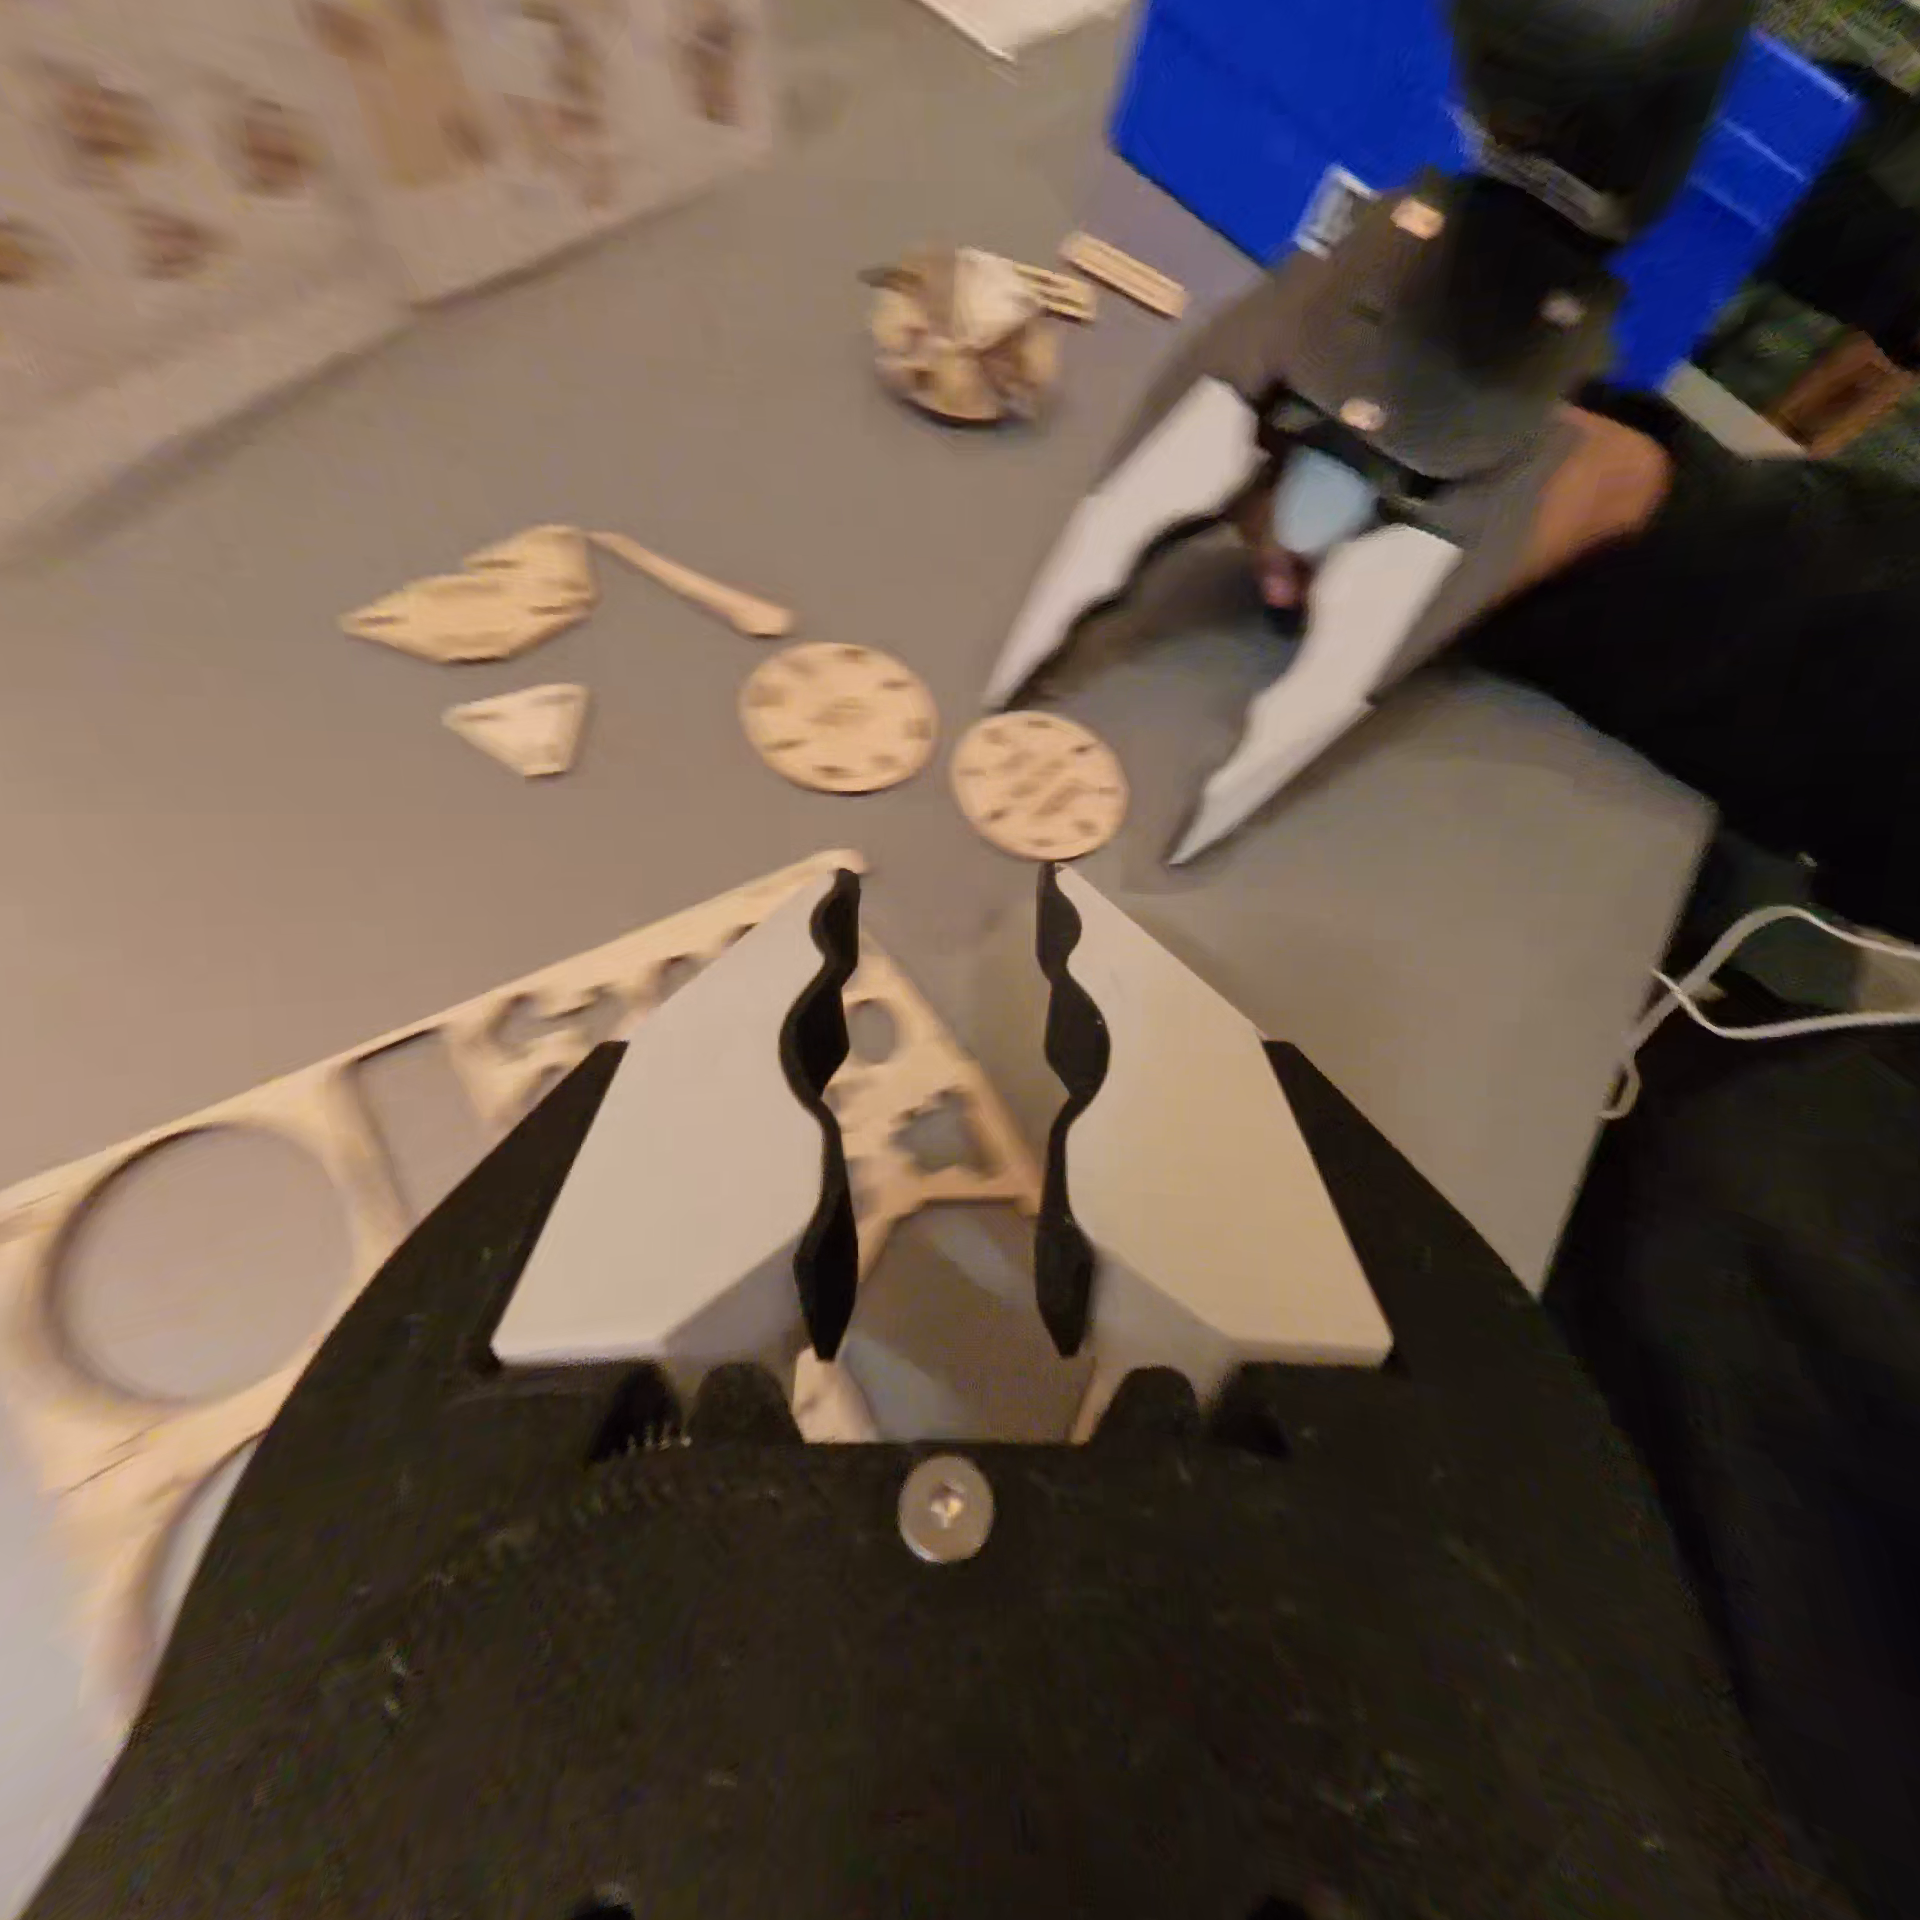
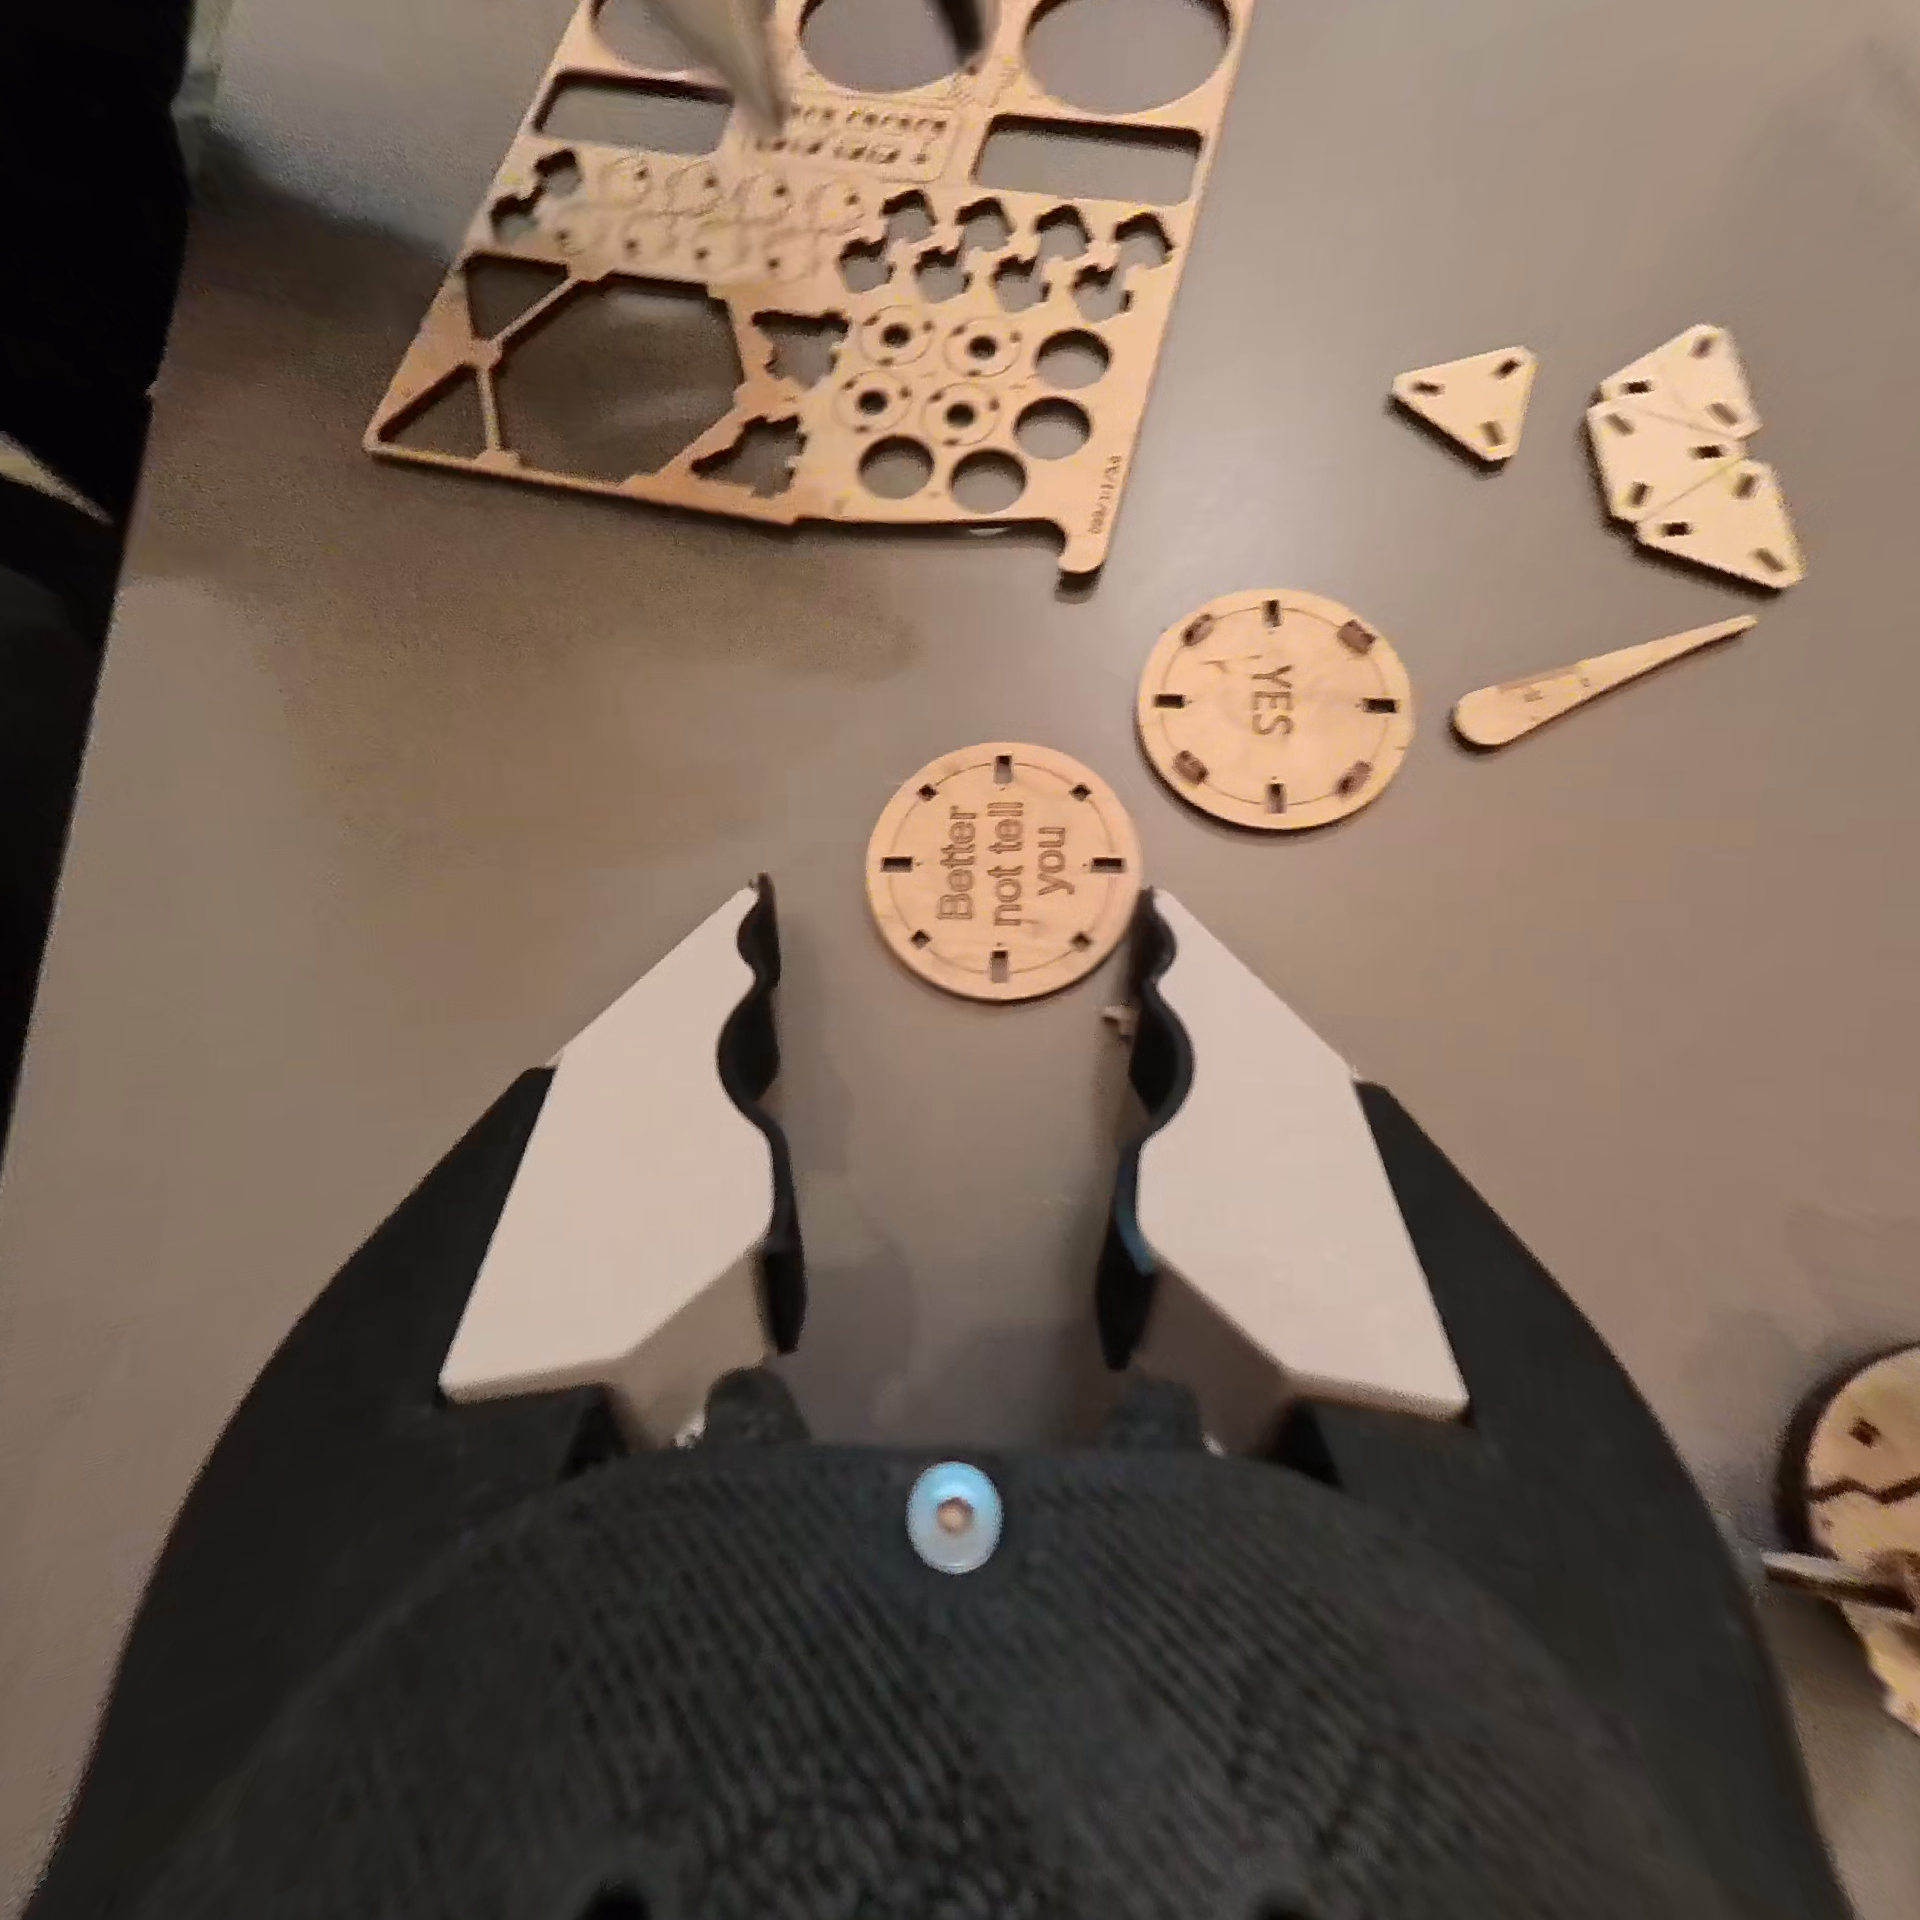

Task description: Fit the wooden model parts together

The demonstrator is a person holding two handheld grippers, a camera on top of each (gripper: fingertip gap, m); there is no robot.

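My left gripper (image 1: 948, 883) is open with nothing between its pads. It hovers over the corner of a flat wooden cut-out sheet (image 1: 623, 940) on the grey table (image 1: 312, 831). My right gripper (image 2: 956, 899) is open wide. A round engraved wooden disc (image 2: 1000, 871) lies flat on the table between and just ahead of its fingertips, and the pads do not press on it. The left wrist view shows the right gripper (image 1: 1091, 774) open beside that disc (image 1: 1039, 784). The right wrist view shows the left gripper (image 2: 862, 83) over the sheet (image 2: 665, 223).
A second disc (image 2: 1275, 709), a wooden pointer (image 2: 1600, 681), a small triangle (image 2: 1470, 400) and joined triangle pieces (image 2: 1694, 473) lie nearby. A part-built wooden ball (image 1: 961, 332) and a blue bin (image 1: 1247, 114) stand farther off. A white cable (image 1: 1714, 997) hangs at the table edge. About 11 centimeters separates my left fingertips from my right. To reach the wooden pointer (image 2: 1600, 681) in a straight line is about 9 centimeters for my right fingers, about 15 centimeters for my left. My left wrist view (image 1: 696, 580) looks at it from another angle.
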